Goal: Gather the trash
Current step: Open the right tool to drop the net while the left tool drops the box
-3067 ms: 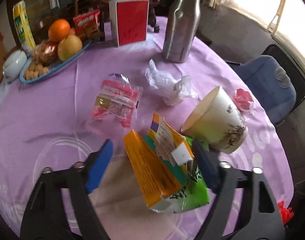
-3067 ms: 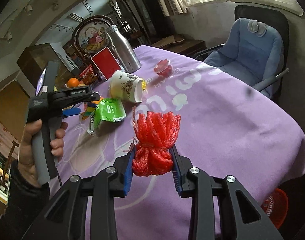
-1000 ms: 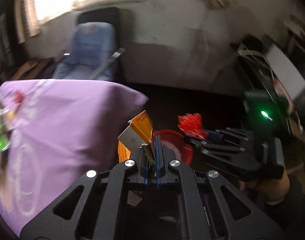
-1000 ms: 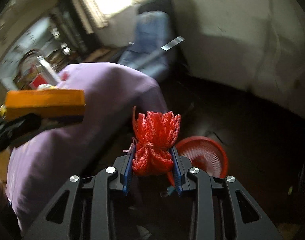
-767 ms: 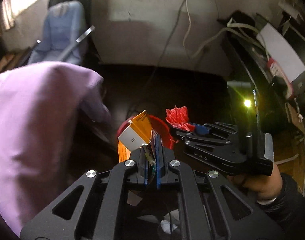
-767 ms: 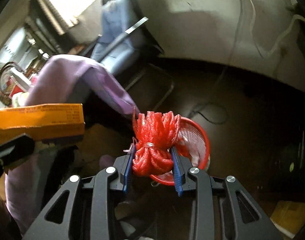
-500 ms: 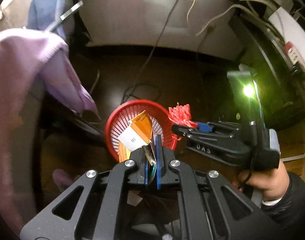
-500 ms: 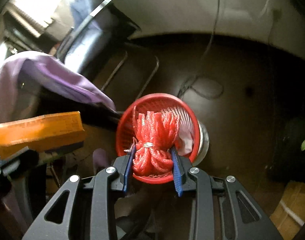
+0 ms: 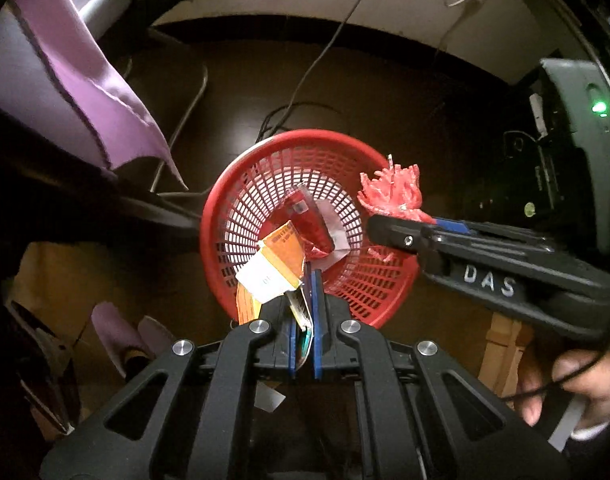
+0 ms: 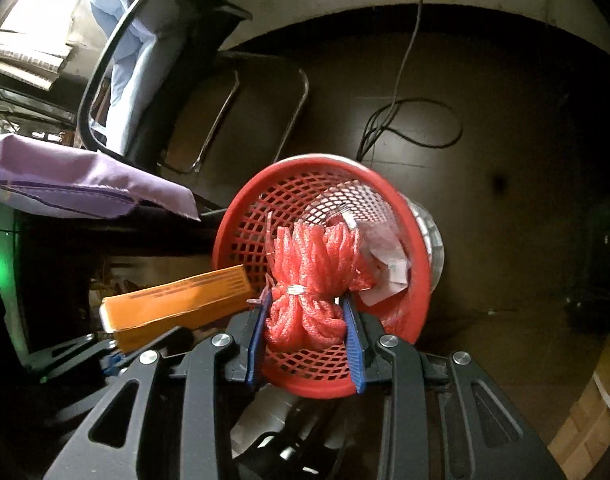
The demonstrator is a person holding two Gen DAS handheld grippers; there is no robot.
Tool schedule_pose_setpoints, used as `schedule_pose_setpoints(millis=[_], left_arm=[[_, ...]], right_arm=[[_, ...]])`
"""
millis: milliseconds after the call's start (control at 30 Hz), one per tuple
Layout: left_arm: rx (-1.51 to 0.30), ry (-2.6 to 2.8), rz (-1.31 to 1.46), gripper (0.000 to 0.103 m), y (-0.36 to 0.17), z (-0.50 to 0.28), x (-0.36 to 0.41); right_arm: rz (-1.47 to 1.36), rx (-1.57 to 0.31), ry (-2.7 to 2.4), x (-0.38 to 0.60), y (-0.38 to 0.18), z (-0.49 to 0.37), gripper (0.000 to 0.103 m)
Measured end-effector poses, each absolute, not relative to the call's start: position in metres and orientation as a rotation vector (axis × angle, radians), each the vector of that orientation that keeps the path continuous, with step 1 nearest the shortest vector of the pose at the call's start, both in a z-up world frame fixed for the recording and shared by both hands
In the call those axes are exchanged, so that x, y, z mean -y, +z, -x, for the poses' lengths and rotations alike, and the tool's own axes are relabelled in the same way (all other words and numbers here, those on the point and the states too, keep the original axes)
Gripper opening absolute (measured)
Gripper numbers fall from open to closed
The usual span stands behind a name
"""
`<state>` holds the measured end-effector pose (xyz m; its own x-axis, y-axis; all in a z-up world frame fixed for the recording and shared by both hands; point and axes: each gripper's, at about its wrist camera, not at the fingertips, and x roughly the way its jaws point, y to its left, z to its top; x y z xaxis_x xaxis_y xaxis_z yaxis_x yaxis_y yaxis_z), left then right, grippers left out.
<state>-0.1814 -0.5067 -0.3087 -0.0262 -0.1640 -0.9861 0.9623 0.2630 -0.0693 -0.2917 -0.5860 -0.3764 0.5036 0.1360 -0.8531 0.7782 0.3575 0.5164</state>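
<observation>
Dark floor (image 9: 385, 92) under the whole scene, crossed by a thin cable (image 10: 409, 120). Purple tablecloth (image 9: 77, 80) hanging at upper left, chair frame (image 10: 209, 120) beyond it.

Red mesh wastebasket (image 9: 241, 184) standing on the floor, mouth facing up toward both cameras. Inside, at the bottom: a red wrapper (image 9: 309, 224) and pale scraps of packaging (image 10: 389, 268).

Left gripper (image 9: 303, 304): blue pads nearly together, clamped on the lower edge of a torn orange carton (image 9: 281, 252) with thin flat packaging pinched alongside. Carton projecting forward and up from the jaws, white end flap leading, its tip over the near rim and interior of the wastebasket. Seen from the right wrist view as a long orange box (image 10: 173, 308) lying level, left of the basket rim, its end reaching the rim. Left gripper itself only partly visible there, low at left.

Right gripper (image 10: 305, 320): jaws partly apart, closed against both sides of a red foam net bundle (image 10: 309, 272) tied at the waist with a metal clip. Lower half of the bundle seated between the blue pads, upper half fanned out forward of the fingertips. Bundle directly over the basket opening in the right wrist view; in the left wrist view, over the basket's right rim (image 9: 391, 192), held at the tip of the right gripper (image 9: 385, 220). Right hand (image 9: 577, 384) wrapped around the handle at lower right.
</observation>
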Motion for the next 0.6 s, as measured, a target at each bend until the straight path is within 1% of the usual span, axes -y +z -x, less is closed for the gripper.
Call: schedule_pose_setpoints(millis=[133,167,200,233,267,300,333,367,433,600], left_arm=[[-1.267,-1.091,-0.879,0.009,-0.327,0.187,0.512],[-1.263,-1.093,-0.882,0.011,-0.330,0.188,0.514],[-1.249,-1.100,-0.883,0.012,-0.331,0.190,0.514],[-1.241,-1.104,-0.890,0.017,-0.332,0.192,0.515],[-1.237,-1.103,-0.894,0.033,-0.332,0.193,0.515],[-1.233,-1.098,-0.898,0.042,-0.331,0.193,0.515],[-1.223,-1.093,-0.893,0.058,-0.329,0.193,0.514],[-1.204,-1.091,-0.880,0.063,-0.325,0.192,0.513],[-1.185,-1.090,-0.861,0.067,-0.318,0.191,0.511],[-1.196,-1.093,-0.828,0.070,-0.309,0.188,0.510]], right_arm=[[-1.189,-0.993,-0.519,0.590,-0.388,0.281,0.037],[-1.198,-0.993,-0.523,0.590,-0.390,0.281,0.039],[-1.208,-0.997,-0.527,0.591,-0.392,0.280,0.044],[-1.215,-0.999,-0.536,0.592,-0.393,0.281,0.048],[-1.221,-0.997,-0.548,0.593,-0.393,0.282,0.055],[-1.227,-0.993,-0.561,0.594,-0.392,0.287,0.058],[-1.232,-0.985,-0.562,0.594,-0.391,0.287,0.059],[-1.239,-0.975,-0.556,0.594,-0.390,0.289,0.060],[-1.245,-0.961,-0.552,0.594,-0.386,0.293,0.061],[-1.246,-0.932,-0.570,0.595,-0.374,0.304,0.061]])
